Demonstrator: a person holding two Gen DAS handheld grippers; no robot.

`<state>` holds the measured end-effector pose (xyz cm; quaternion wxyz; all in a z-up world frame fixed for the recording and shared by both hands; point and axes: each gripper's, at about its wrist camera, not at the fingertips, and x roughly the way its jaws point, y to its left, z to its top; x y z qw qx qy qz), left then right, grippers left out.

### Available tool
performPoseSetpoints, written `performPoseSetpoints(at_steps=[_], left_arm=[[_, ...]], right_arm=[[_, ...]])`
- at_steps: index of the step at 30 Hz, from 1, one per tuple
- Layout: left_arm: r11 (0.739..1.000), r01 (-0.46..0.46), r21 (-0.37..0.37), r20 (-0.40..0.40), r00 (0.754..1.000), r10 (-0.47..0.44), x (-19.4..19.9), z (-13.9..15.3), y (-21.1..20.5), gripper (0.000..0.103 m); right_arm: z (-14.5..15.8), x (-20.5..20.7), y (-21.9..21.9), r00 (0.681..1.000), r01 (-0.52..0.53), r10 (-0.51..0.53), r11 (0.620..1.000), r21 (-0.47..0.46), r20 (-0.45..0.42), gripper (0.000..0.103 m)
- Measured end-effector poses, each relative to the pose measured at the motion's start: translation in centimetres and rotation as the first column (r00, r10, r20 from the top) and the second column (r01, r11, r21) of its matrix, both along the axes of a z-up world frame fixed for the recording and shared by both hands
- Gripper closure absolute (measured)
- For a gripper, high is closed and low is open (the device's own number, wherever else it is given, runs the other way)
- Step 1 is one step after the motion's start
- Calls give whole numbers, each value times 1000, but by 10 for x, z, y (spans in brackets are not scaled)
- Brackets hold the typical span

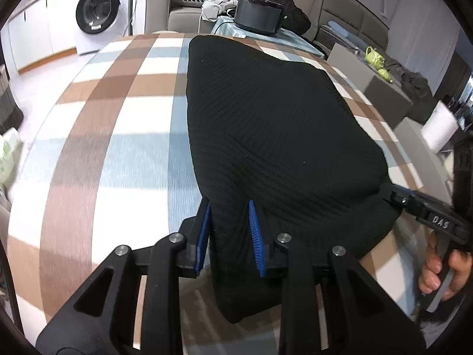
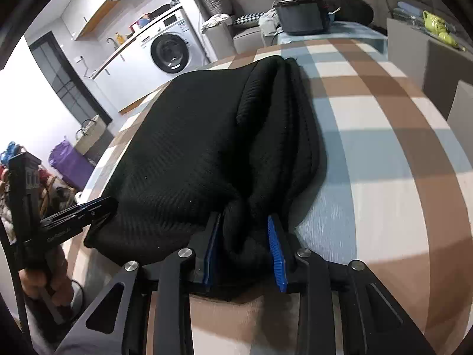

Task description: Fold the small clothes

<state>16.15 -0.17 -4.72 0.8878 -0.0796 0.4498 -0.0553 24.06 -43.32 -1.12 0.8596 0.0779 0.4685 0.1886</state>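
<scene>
A: Where are we with the black garment (image 1: pixel 266 124)?

B: It lies on the checked tablecloth (image 1: pixel 124 148), its far end toward the washing machine (image 1: pixel 99 10). We hold its near edge at both corners: the left gripper (image 1: pixel 229 236) has cloth between its blue pads, the jaws only partly drawn in around a thick bunch; the right gripper (image 2: pixel 245 251) pinches a gathered wad the same way.

A: So which step?

B: We judge it the start of a fold, near edge lifted. Next we'd carry both corners together toward the washing machine end, keeping them level, and lay the edge down square.
</scene>
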Motion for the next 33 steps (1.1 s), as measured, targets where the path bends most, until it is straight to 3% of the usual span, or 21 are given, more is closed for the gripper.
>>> performPoseSetpoints(at_steps=[6,11,13,17,23,26,28,31,33], left_arm=[[998,0,61,22,1000,-1,-2,2,-8,71],[997,-25,66,41,999,22,-16,5,-4,54],[999,-11,44,44,999,9,-23,5,-3,41],[999,-9,41,24,1000,8,-34,3,-2,40],[1000,-9,-14,63,998,10,-57,10,5,40],[1000,-13,3,137,990,13,-71,20,3,34],[1000,-16,16,186,982,13,-81,28,1,18],[1000,-10,11,262,965,7,-98,38,-1,7],[1000,-23,15,296,955,17,-106,42,-2,1]], right_arm=[[7,-1,-7,1000,5,-5,1000,9,5,56],[19,-19,-15,998,-36,31,995,88,55,56],[19,-21,-9,997,-53,49,996,66,63,56],[4,-7,-8,1000,3,-2,999,37,-21,56],[12,-16,-13,1000,3,-3,1000,30,8,55],[18,-26,-12,997,-13,14,1000,-15,71,38],[25,-37,-13,990,-32,33,999,-10,134,15],[37,-51,-15,973,-38,38,999,-6,226,0],[41,-55,-16,964,-42,38,999,10,261,0]])
